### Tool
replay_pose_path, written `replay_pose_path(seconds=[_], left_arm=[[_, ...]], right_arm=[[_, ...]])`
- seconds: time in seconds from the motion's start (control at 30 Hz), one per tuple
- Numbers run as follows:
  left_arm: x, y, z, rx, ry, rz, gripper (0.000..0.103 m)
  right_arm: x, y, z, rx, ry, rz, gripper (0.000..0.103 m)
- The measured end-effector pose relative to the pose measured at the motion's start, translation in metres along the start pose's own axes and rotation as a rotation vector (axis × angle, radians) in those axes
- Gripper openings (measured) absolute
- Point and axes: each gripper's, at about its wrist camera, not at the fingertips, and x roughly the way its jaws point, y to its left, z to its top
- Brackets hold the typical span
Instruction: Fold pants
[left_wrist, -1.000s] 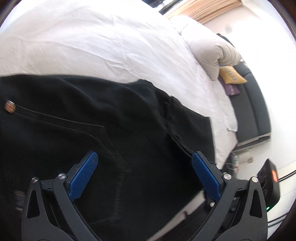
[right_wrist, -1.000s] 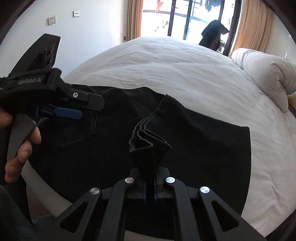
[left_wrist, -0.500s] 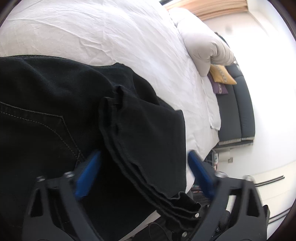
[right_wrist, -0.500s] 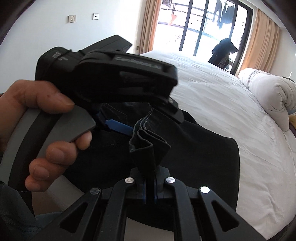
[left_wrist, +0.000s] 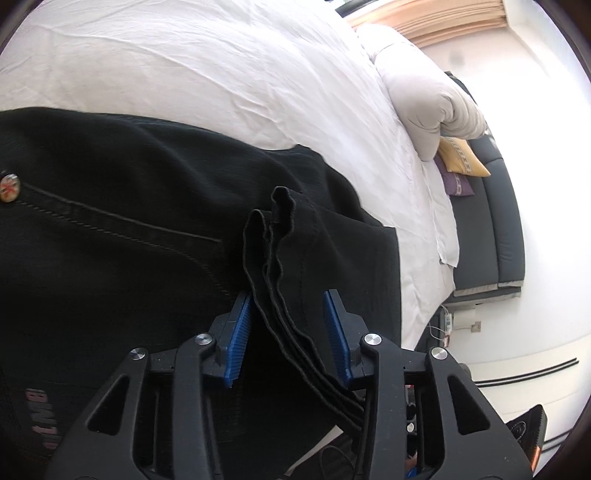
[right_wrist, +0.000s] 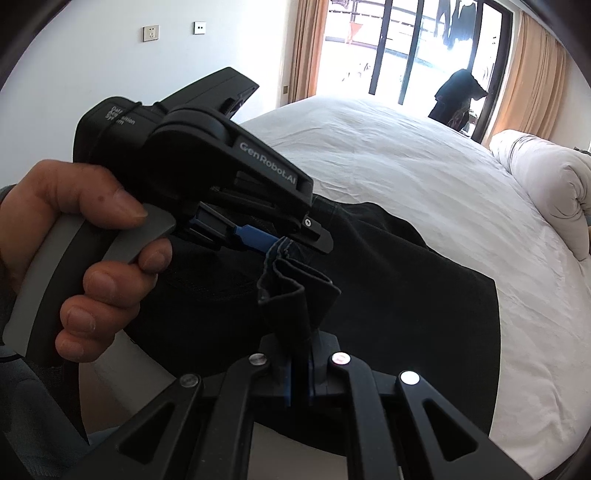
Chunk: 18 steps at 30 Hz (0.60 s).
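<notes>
Black pants (left_wrist: 110, 221) lie spread on a white bed (left_wrist: 184, 66), a metal button (left_wrist: 9, 188) at the left. Their bunched, layered edge (left_wrist: 280, 236) stands up between the blue pads of my left gripper (left_wrist: 288, 325), whose jaws are closing around it with a gap still showing at the pads. In the right wrist view my right gripper (right_wrist: 299, 373) is shut on the same folded bundle (right_wrist: 295, 280), lifted off the pants (right_wrist: 406, 295). The left gripper (right_wrist: 295, 240), held in a hand (right_wrist: 92, 240), reaches the top of that bundle.
A rolled white duvet (right_wrist: 546, 184) lies along the far right of the bed (right_wrist: 406, 166). Beside the bed are a yellow pillow (left_wrist: 461, 158) and a dark sofa (left_wrist: 495, 240). A dark garment (right_wrist: 458, 96) hangs by the window. The near bed edge is just below the grippers.
My left gripper has come over to the bundle held by the right gripper, and its jaws have narrowed from wide open to close around the layered edge. The right gripper stays shut.
</notes>
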Motion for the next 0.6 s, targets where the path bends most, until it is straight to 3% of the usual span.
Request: replay_pose_path(seconds=[0.23,0.3,0.33,0.37,0.47,0.6], left_arm=[[-0.013,0.009,-0.002,-0.005,-0.021,0.058,0.039],[-0.021,0.011,-0.001,-0.004,-0.033,0.105,0.044],[-0.028,0.011,-0.001,0.003,-0.047,0.133,0.046],[-0.037,0.009,-0.001,0.02,-0.071,0.164,0.048],[-0.059,-0.002,0.0,0.082,-0.125,0.201,0.048],[-0.054,-0.032,0.0,0.167,-0.12,0.134,0.048]], right_arm=[[0.028,-0.008,0.003,-0.013,0.045,0.026,0.015],[0.039,-0.01,-0.002,0.015,0.074,0.052,0.025],[0.044,-0.011,-0.003,0.028,0.094,0.073,0.039],[0.046,-0.012,-0.004,0.042,0.109,0.1,0.047],[0.031,-0.025,0.001,0.092,0.074,0.19,0.048],[0.001,-0.093,0.009,0.305,-0.02,0.263,0.048]])
